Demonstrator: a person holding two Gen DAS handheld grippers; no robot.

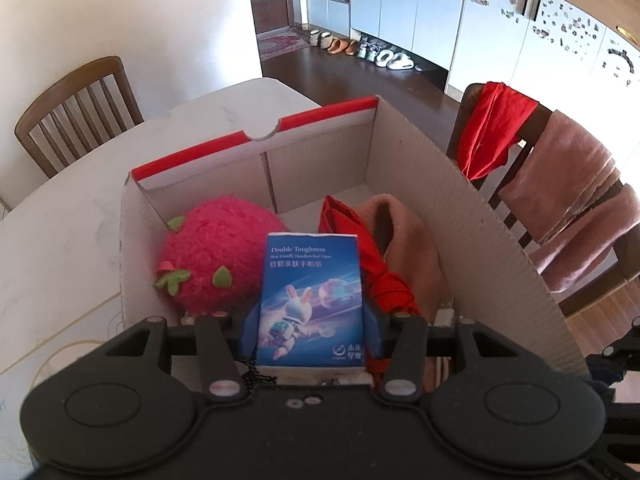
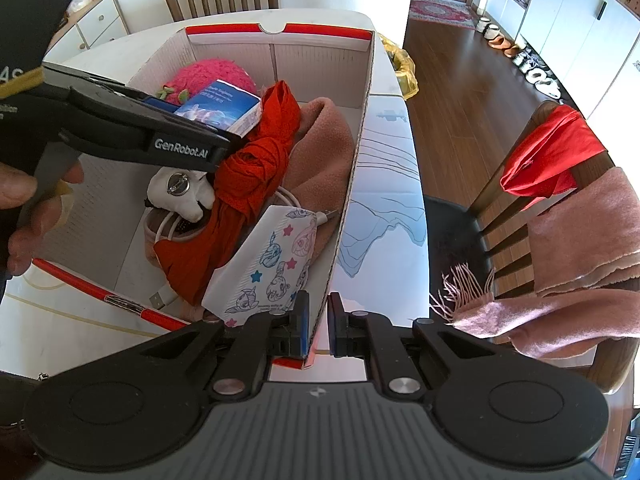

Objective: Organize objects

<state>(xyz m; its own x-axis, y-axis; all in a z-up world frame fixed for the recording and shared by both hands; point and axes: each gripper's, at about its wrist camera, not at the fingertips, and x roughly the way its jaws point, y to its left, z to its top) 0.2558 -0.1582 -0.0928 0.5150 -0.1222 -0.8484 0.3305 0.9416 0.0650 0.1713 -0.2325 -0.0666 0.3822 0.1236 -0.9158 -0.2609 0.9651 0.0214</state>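
tissue pack (image 1: 311, 300), clamped in left gripper (image 1: 311, 330)

Tissue pack (image 1: 312, 300) in left gripper (image 1: 311, 334)

The tissue pack (image 1: 311, 300) hides part of the strawberry plush (image 1: 212, 258) and the red cloth (image 1: 372, 264) in the left wrist view. In the right wrist view the left tool (image 2: 160, 120) covers the pack's near end. The pack's small print is unreadable. Cables (image 2: 168, 224) lie half buried under cloth in the box (image 2: 356, 152).
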